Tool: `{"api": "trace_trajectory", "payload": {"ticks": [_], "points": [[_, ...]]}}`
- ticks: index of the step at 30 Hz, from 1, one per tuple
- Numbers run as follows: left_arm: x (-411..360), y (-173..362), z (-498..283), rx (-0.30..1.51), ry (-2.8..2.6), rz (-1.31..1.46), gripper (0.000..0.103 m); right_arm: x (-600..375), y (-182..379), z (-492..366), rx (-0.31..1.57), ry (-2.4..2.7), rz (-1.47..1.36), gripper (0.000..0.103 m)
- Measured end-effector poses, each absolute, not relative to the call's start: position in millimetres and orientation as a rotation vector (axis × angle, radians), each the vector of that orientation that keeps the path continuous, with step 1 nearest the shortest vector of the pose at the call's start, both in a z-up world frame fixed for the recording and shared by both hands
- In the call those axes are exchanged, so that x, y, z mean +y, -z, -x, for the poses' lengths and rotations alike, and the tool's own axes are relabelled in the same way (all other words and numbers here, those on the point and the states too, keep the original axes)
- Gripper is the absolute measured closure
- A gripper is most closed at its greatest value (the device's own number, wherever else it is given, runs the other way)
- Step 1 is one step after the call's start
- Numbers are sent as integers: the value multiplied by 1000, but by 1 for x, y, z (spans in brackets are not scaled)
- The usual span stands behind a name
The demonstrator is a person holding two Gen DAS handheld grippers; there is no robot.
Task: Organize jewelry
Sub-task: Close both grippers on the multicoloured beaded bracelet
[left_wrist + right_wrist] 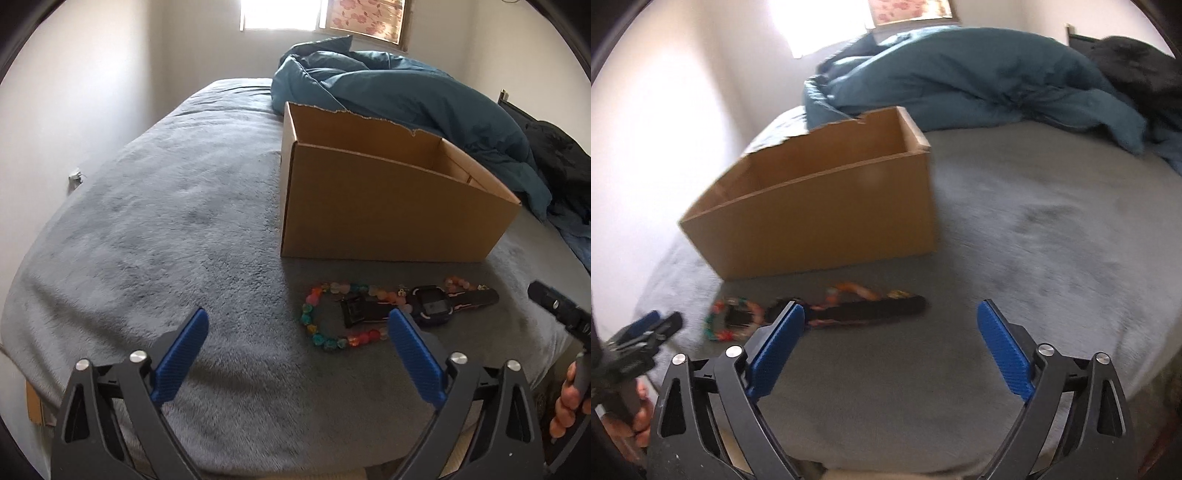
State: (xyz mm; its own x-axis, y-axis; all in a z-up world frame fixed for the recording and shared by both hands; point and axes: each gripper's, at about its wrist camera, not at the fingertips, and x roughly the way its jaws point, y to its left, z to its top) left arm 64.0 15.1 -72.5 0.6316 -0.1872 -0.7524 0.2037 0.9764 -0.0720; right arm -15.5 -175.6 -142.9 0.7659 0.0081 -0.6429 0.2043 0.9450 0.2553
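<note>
A string of coloured beads [321,332] lies in a loop on the grey bed cover, in front of an open cardboard box [369,210]. A dark watch [430,304] with a black strap lies across the beads. My left gripper [297,319] hangs open above the cover, the jewelry just beyond its right finger, nothing between the blue pads. In the right wrist view the beads [733,319] and watch strap [871,310] lie blurred ahead of the left finger, before the box [827,221]. My right gripper [892,312] is open and holds nothing.
A crumpled teal duvet [406,96] lies behind the box, with dark clothing [557,162] at the right. The bed cover [166,229] spreads wide to the left of the box. A hand [570,402] holds the other gripper at the right edge. Walls and a window stand behind.
</note>
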Motion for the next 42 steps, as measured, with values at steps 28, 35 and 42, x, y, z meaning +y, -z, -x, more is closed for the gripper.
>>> {"api": "trace_trajectory", "payload": {"ticks": [28, 35, 42], "points": [[-2, 125, -97, 967, 400, -163, 72, -69, 181, -89, 981, -354, -29, 89], [0, 130, -99, 964, 394, -166, 75, -63, 193, -98, 1005, -349, -5, 94], [-2, 116, -91, 918, 367, -197, 94, -66, 181, -89, 958, -349, -47, 96]]}}
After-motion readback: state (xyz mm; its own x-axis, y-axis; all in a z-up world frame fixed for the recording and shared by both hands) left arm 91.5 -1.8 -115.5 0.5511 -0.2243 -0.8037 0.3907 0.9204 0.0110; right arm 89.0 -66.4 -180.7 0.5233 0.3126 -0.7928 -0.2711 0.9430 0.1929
